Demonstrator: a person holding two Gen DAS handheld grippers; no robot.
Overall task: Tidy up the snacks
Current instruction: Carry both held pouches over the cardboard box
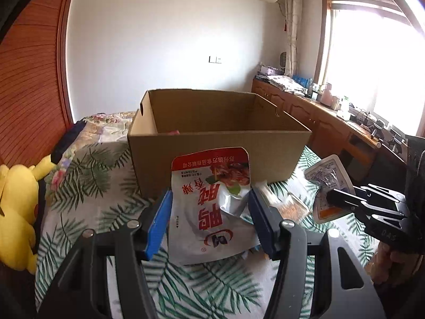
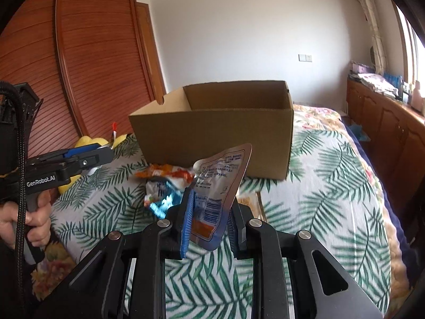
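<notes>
A: What is everything resting on?

B: A bed under a palm-leaf bedspread (image 2: 332, 186). An open cardboard box (image 1: 220, 133) stands on it, at twelve o'clock from both grippers. Behind it is a plain white wall, with a slatted wooden wardrobe (image 2: 87, 61) at ten o'clock in the right wrist view and a wooden sideboard (image 1: 318, 117) under a bright window at two o'clock in the left wrist view.

A: And the snacks?

B: The left gripper (image 1: 209, 207) clamps a white and red snack pouch (image 1: 212, 202) between its blue pads, held up in front of the box's near wall. The right gripper (image 2: 209, 215) is closed on a silver snack packet (image 2: 220, 175), gripped at its lower end, its top leaning toward one o'clock. More loose snacks (image 2: 167, 183) lie on the bedspread at eleven o'clock from the right gripper, just in front of the box.

A: Any room to move?

B: The bedspread is bare at three o'clock of the box, up to the bed's edge. A yellow plush toy (image 1: 18, 212) sits at nine o'clock in the left wrist view.

A: Anything unclear?

B: The box's floor is mostly hidden by its near wall; only a pink sliver shows inside. The loose snacks are blurred, their print unreadable.
</notes>
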